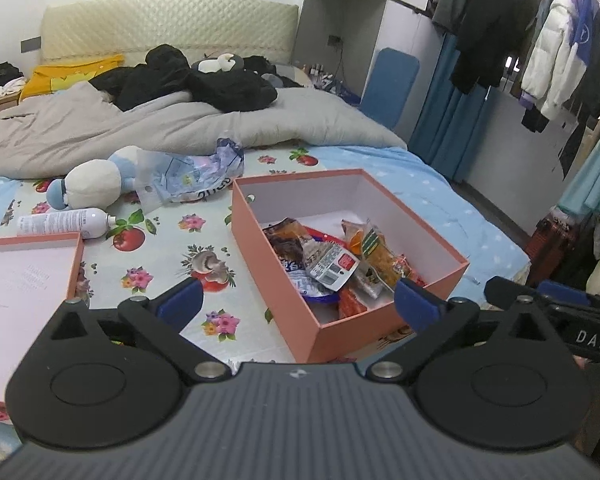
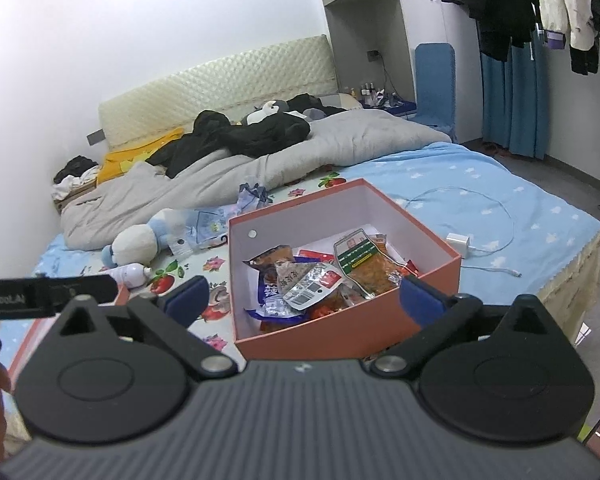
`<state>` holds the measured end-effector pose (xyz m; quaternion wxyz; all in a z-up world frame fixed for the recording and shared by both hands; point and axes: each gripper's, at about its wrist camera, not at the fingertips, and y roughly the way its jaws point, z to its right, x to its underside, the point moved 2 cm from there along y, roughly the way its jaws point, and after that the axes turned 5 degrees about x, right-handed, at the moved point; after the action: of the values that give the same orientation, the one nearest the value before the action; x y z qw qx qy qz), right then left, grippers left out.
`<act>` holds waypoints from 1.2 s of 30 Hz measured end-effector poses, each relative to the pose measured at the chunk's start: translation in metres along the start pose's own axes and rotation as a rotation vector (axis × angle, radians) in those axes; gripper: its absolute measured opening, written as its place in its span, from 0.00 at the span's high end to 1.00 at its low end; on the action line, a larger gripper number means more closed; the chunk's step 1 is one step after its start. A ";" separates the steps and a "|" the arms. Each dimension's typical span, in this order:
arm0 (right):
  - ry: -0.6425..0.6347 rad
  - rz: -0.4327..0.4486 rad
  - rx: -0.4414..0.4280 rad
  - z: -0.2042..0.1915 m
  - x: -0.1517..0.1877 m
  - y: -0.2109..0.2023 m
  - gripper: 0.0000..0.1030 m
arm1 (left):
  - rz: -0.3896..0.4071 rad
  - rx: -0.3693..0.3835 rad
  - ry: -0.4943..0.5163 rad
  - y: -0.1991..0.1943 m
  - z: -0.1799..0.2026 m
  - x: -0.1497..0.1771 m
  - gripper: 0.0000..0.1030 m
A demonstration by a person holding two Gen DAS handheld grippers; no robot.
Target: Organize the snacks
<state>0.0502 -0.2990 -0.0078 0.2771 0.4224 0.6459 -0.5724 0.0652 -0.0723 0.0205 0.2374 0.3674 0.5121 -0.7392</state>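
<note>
A pink cardboard box [image 1: 260, 248] stands open on the bed, with several snack packets [image 1: 332, 264] piled in its near half. It also shows in the right wrist view [image 2: 432, 272], with the snack packets [image 2: 320, 280] inside. Its pink lid [image 1: 28, 280] lies upturned to the left. My left gripper [image 1: 298, 300] is open and empty, held above the box's near left corner. My right gripper [image 2: 304, 294] is open and empty, held above the box's near edge.
A white spray bottle [image 1: 66, 222], a blue and white plush toy [image 1: 94, 184] and a crumpled plastic bag [image 1: 192, 172] lie behind the box. A grey duvet [image 1: 180, 124] with black clothes fills the far bed. A white charger and cable [image 2: 466, 240] lie right of the box.
</note>
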 end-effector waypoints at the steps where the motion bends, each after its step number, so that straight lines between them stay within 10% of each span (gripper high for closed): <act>1: -0.002 -0.001 0.000 0.000 0.000 0.001 0.00 | -0.003 0.000 -0.005 0.001 -0.001 0.000 0.00; 36: -0.012 0.004 -0.010 -0.001 -0.001 -0.002 0.00 | -0.005 -0.028 -0.010 -0.007 -0.003 0.002 0.00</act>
<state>0.0486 -0.2985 -0.0061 0.2842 0.4189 0.6461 -0.5712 0.0600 -0.0670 0.0227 0.2434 0.3592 0.5219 -0.7344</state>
